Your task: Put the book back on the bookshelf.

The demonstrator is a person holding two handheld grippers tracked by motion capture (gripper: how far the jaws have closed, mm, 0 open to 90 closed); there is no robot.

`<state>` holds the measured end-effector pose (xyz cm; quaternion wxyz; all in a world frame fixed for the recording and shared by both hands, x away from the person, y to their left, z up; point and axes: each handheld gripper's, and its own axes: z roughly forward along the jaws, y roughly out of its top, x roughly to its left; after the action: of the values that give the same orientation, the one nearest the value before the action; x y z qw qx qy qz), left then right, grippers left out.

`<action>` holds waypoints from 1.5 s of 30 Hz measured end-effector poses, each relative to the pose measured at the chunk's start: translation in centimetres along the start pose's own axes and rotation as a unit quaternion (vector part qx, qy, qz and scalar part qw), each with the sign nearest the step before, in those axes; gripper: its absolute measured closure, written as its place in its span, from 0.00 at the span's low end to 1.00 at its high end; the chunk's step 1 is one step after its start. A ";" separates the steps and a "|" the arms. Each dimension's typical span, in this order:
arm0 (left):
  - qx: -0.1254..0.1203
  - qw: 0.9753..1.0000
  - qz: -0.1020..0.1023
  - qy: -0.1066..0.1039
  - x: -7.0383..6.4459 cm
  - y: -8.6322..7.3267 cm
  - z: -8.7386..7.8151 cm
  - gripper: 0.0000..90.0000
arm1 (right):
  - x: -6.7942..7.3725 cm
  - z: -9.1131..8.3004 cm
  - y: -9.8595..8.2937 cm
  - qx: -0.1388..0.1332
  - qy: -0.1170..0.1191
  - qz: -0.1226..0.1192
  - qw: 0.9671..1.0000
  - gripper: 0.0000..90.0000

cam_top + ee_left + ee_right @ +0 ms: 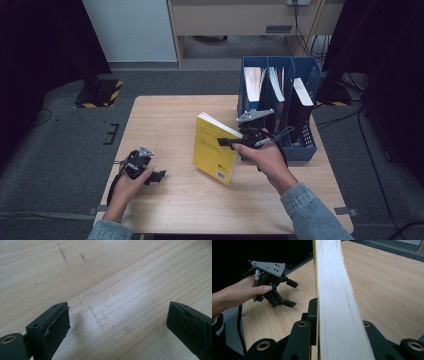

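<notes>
Pale wooden rectangular worktop (pixel 165 115) with light grain, dark grey carpeted floor (pixel 60 145), yellow-and-black striped hazard-marked stand base (pixel 100 93) at rear left, light blue-white wall panel (pixel 131 30), beige cabinet (pixel 235 17) behind, black cables (pixel 360 125) trailing at right.

Blue file rack (pixel 303 145) blocks right; table (pixel 165 120) ctr open.

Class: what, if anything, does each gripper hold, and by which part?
The right gripper clamps the yellow book by its page edge; the left gripper holds nothing.
</notes>
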<state>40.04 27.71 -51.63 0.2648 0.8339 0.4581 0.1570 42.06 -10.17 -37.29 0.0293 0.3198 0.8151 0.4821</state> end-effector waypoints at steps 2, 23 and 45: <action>0.004 1.000 0.002 0.001 -0.1 0.0 0.1 0.05 | -0.2 -0.4 -0.4 -0.002 -0.001 0.005 1.000 0.83; 0.017 1.000 -0.002 -0.007 -0.3 -0.3 0.6 0.03 | -1.1 -5.1 -3.5 -0.015 -0.028 0.028 0.999 0.83; -0.002 1.000 -0.005 -0.009 -0.4 -0.8 0.7 0.00 | -2.3 -9.7 -6.1 -0.039 -0.040 0.061 0.997 0.83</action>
<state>39.65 27.51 -52.66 0.2717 0.8324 0.4593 0.1495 37.42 -20.85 -37.63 0.0451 0.3871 0.7725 0.5014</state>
